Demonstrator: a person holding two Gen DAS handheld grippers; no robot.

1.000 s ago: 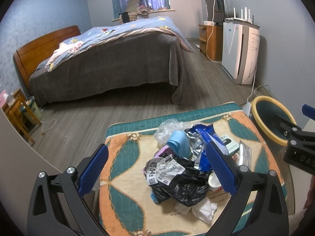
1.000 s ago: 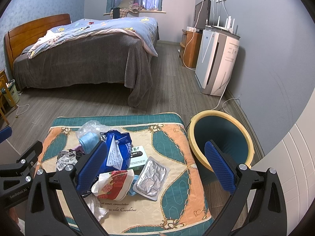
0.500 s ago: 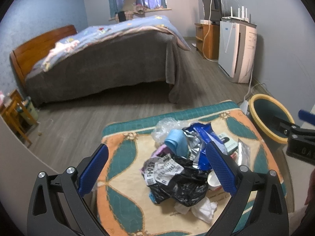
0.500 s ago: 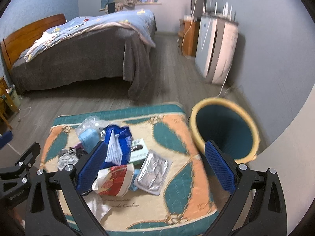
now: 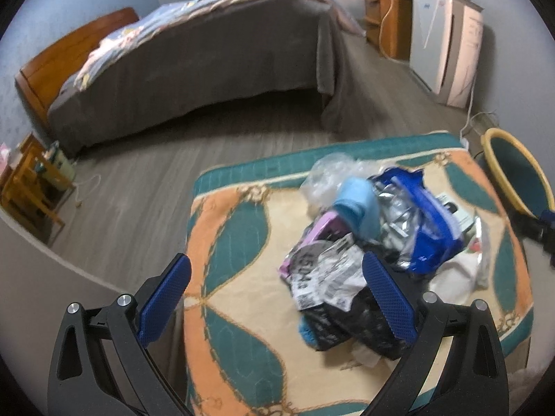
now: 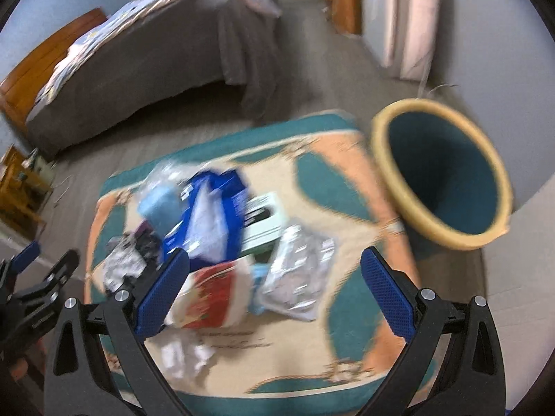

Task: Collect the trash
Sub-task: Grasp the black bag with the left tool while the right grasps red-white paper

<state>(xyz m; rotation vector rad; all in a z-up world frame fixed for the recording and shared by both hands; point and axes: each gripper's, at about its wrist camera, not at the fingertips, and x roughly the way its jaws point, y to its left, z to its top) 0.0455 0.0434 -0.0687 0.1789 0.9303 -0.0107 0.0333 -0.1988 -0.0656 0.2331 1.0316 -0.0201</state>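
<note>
Right wrist view blurred, both tongs (image 6: 275,293) (image 5: 277,298) wide, trash pile (image 5: 374,253) smeared, bin (image 5: 513,170) cropped.

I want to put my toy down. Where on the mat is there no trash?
The mat is bare left of the trash pile, and along its right edge beside the bin. The middle is crowded.
</note>
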